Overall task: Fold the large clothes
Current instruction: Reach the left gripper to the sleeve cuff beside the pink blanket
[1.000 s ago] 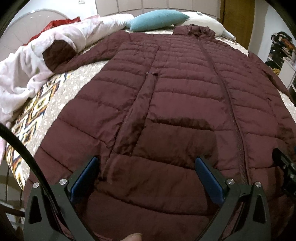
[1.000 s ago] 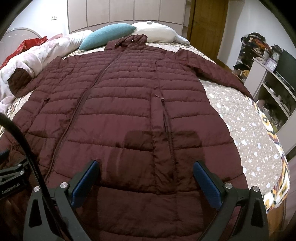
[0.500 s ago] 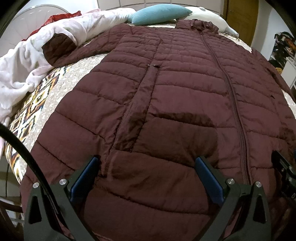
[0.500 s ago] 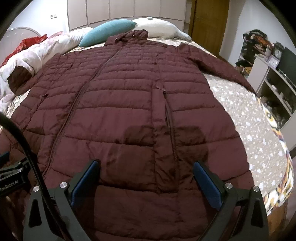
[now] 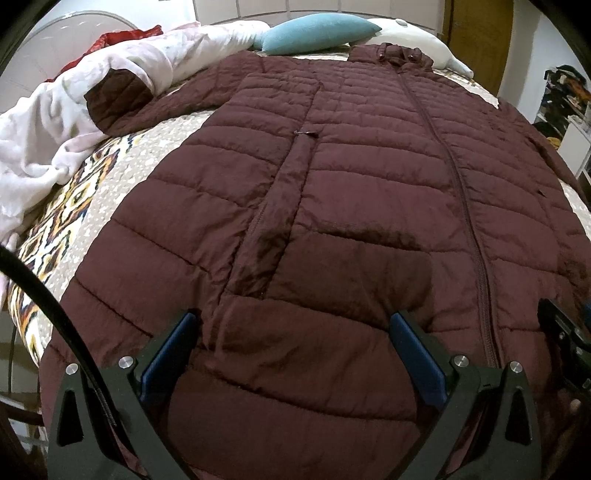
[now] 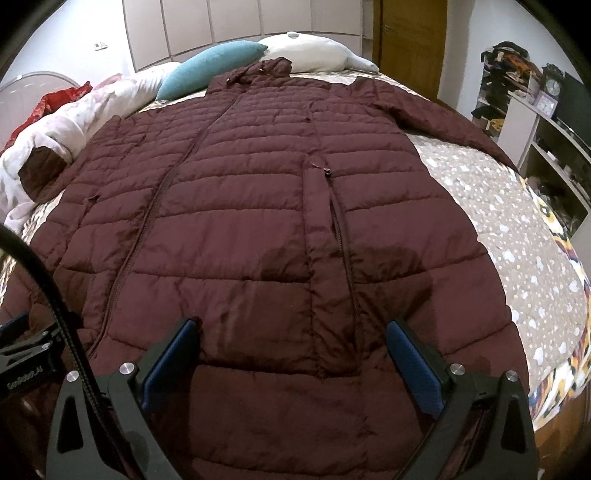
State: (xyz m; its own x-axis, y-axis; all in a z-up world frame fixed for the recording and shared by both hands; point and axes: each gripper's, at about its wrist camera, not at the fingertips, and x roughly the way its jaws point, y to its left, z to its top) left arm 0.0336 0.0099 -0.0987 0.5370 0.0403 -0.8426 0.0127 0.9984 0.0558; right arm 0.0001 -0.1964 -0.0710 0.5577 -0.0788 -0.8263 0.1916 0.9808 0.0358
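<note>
A long maroon quilted puffer coat (image 5: 362, 192) lies flat and zipped on the bed, hood at the far end, sleeves spread out to both sides. It also fills the right wrist view (image 6: 258, 221). My left gripper (image 5: 291, 325) is open and empty, low over the hem on the coat's left half. My right gripper (image 6: 291, 328) is open and empty, low over the hem on the right half, near the pocket zip (image 6: 340, 229). Each gripper shows at the other view's edge.
The bed has a patterned cover (image 6: 517, 229). A white blanket (image 5: 55, 110) is heaped at the left over the left cuff. A teal pillow (image 5: 317, 35) and a white pillow (image 6: 314, 51) lie by the hood. Shelves (image 6: 546, 122) stand at the right.
Both grippers have moved down and closer to the coat's hem. Their jaws have stayed open. The coat has not moved.
</note>
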